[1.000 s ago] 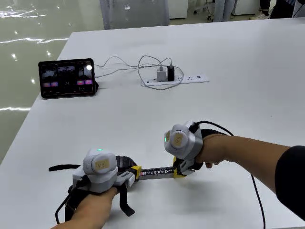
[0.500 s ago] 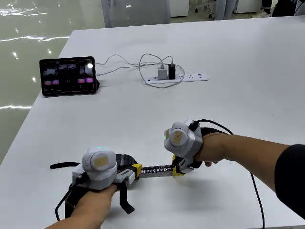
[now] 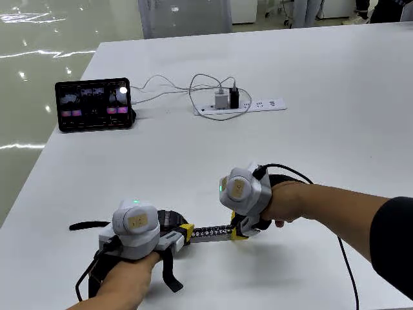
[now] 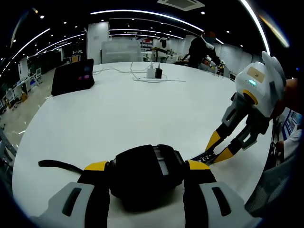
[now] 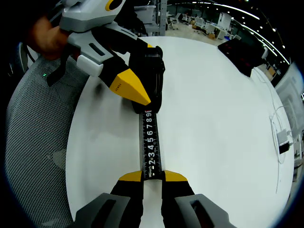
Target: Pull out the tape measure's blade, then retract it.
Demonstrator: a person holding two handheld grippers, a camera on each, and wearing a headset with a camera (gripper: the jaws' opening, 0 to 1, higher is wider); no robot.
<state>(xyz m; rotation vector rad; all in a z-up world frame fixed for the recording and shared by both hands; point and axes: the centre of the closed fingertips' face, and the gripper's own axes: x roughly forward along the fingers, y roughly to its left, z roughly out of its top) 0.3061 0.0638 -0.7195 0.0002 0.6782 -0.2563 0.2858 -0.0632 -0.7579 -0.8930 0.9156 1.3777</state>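
Note:
The black tape measure case (image 3: 170,219) lies on the white table (image 3: 193,161) near its front edge, with my left gripper (image 3: 177,235) shut on its two sides. In the left gripper view the case (image 4: 147,176) sits between the yellow fingertips (image 4: 96,166). A short length of blade (image 3: 210,230) runs right from the case to my right gripper (image 3: 237,232), which is shut on the blade's end. The right gripper view shows the numbered blade (image 5: 150,142) stretched from the right gripper (image 5: 152,176) to the case (image 5: 151,71). A black strap (image 3: 86,226) trails left of the case.
A tablet (image 3: 94,104) stands at the far left of the table. A white power strip (image 3: 244,107) with plugged chargers and looping cables lies at the far middle. A black cable (image 3: 346,258) runs back from the right gripper along the person's arm. The table's left edge is close.
My right gripper has shifted slightly left toward the case, and the exposed blade is a little shorter. The left gripper and case have stayed in place.

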